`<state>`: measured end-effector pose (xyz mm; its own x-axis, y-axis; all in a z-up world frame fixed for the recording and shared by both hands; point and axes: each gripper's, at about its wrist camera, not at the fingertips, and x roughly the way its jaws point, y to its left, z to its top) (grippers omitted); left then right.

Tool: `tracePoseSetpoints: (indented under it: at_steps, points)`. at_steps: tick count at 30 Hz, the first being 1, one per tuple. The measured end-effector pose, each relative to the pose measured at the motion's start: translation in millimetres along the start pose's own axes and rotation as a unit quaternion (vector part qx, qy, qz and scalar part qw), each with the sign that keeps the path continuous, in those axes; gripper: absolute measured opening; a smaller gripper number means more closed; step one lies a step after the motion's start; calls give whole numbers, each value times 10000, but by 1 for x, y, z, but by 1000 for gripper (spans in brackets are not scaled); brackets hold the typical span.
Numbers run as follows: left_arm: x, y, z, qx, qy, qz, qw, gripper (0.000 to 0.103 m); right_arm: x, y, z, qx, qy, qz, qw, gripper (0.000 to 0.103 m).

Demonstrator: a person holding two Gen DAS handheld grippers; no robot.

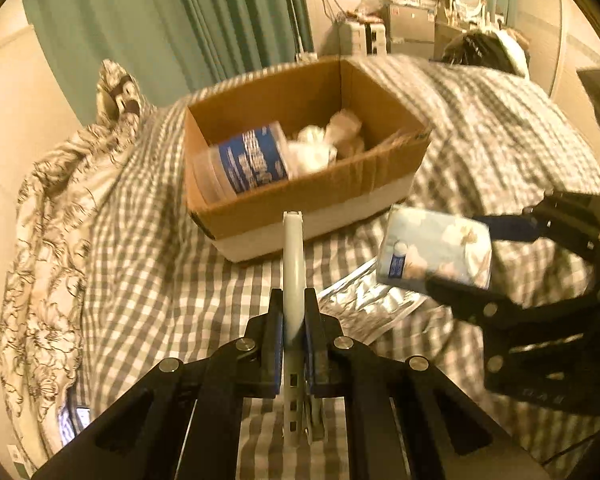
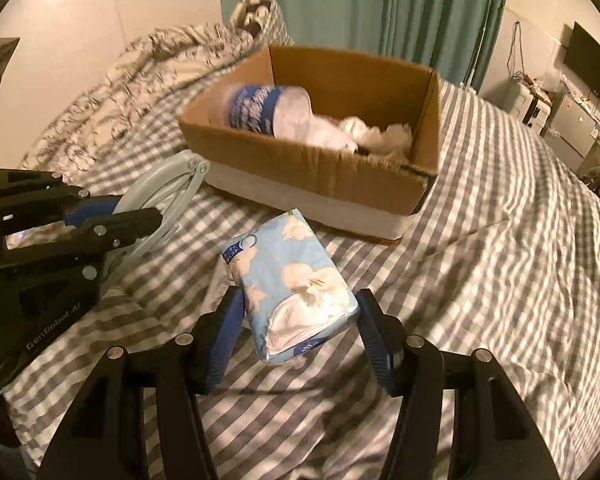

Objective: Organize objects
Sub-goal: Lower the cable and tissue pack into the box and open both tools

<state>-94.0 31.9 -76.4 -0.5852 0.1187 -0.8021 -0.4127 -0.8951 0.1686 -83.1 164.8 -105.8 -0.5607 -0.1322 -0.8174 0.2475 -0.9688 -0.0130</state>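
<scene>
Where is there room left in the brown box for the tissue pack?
The cardboard box is crowded: blue-labelled plastic jar at its left end, white crumpled stuff on the right. Barest patch: along the back wall.

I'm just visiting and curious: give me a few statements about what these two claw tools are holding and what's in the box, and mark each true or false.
1. The left gripper is clamped on a pale grey folding plastic hanger. True.
2. The right gripper is empty. False: it grips a light blue floral tissue pack.
3. The open brown cardboard box sits on a grey-and-white checked bedspread. True.
4. The box holds nothing. False: a blue-labelled clear plastic container and crumpled white material lie inside.
</scene>
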Motion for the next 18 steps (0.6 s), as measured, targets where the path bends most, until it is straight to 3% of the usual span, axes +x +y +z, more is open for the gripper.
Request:
tracePoseSetpoints:
  at_steps: [10,18]
  points:
    - [-47,-5,23,-223,-174,53,9996,8,-74,-9,9,107,-627,-208,9978,57]
    - [-74,0,45,-410,-487,18,9980,8,-104,-30,31,436,-924,-206,9946,57]
